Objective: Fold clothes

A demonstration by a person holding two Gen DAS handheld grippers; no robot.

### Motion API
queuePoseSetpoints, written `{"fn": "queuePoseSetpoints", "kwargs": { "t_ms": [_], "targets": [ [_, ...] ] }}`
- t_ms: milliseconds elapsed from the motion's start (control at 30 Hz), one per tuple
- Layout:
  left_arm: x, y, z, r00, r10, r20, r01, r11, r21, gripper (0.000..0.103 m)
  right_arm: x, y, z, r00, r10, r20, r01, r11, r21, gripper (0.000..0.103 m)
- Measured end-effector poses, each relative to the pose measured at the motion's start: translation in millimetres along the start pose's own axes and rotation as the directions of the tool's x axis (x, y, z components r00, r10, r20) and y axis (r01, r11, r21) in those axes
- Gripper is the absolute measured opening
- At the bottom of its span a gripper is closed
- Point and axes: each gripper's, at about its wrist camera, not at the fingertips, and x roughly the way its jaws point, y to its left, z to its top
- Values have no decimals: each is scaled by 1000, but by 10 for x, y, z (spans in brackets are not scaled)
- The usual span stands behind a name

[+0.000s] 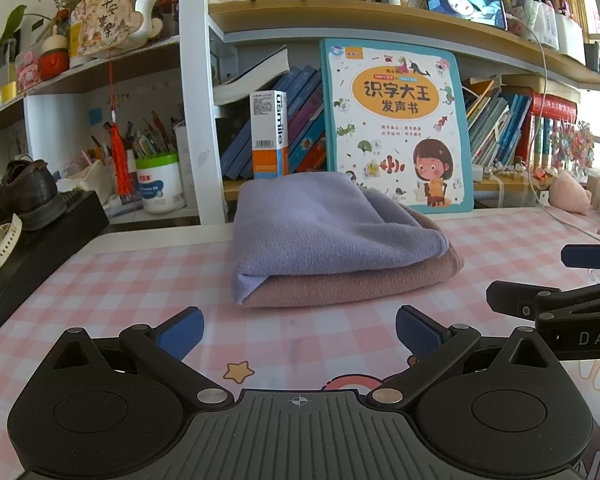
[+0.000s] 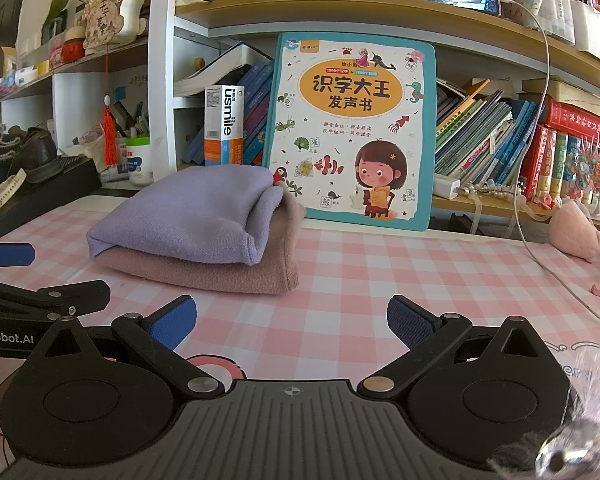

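both grippers, left gripper (image 1: 300,334) and right gripper (image 2: 292,324), hover wide and empty just short of the stack on the checked surface (image 1: 140,280). the purple garment (image 1: 320,228) lies folded atop the pink garment (image 1: 360,284). any tidying should likely square the offset edges gently without dragging the pile.

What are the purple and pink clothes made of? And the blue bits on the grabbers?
The purple garment looks like soft knit, maybe wool or cotton: matte, fuzzy, with a fine ribbed hem. The pink garment under it looks like a similar, slightly thicker knit. The blue pads look like rubber: matte, with a fine grid pattern for grip. The exact fibre can't be told.
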Motion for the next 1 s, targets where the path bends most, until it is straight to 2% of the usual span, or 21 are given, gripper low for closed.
{"fn": "queuePoseSetpoints", "kwargs": {
  "t_ms": [1000],
  "targets": [
    [7, -1, 10, 1000, -19, -7, 19, 1000, 7, 103, 5, 3, 1, 1000, 4, -5, -4, 1000, -2, 103]
  ]
}}
